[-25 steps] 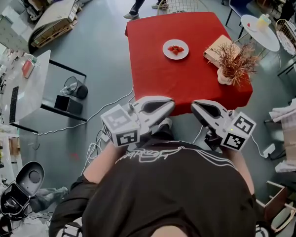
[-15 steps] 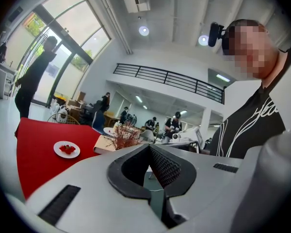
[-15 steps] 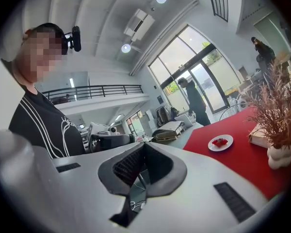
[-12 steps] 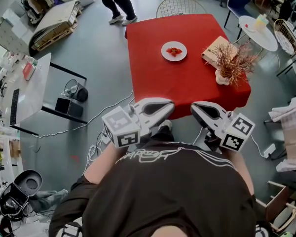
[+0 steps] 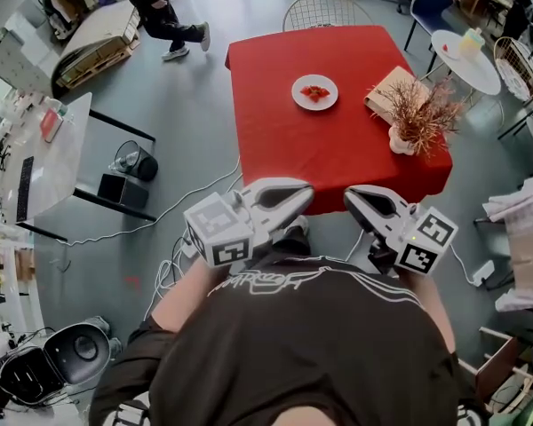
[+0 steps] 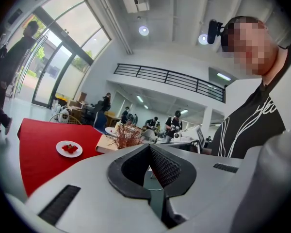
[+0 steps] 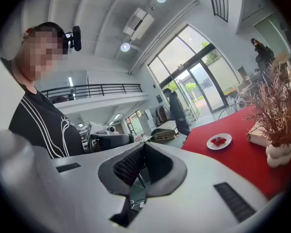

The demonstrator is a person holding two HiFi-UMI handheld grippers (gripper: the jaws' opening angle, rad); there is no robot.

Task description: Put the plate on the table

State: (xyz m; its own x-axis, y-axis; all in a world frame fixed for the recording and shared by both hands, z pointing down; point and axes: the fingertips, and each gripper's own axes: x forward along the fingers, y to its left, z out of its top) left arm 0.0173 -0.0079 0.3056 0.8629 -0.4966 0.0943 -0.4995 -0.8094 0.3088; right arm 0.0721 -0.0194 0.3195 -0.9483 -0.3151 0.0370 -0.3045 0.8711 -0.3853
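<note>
Both closed, left gripper [image 5: 304, 190], right gripper [image 5: 350, 194], plate [image 5: 315, 92] on table [image 5: 275, 140]

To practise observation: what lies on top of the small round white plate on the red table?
Small red food pieces lie on the round white plate; its centre beneath them is covered.

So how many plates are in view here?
1. The plate sits on the red table, toward its far side, left of the vase of dried twigs, with something red on it. Others could be hidden in the clutter around the room.
</note>
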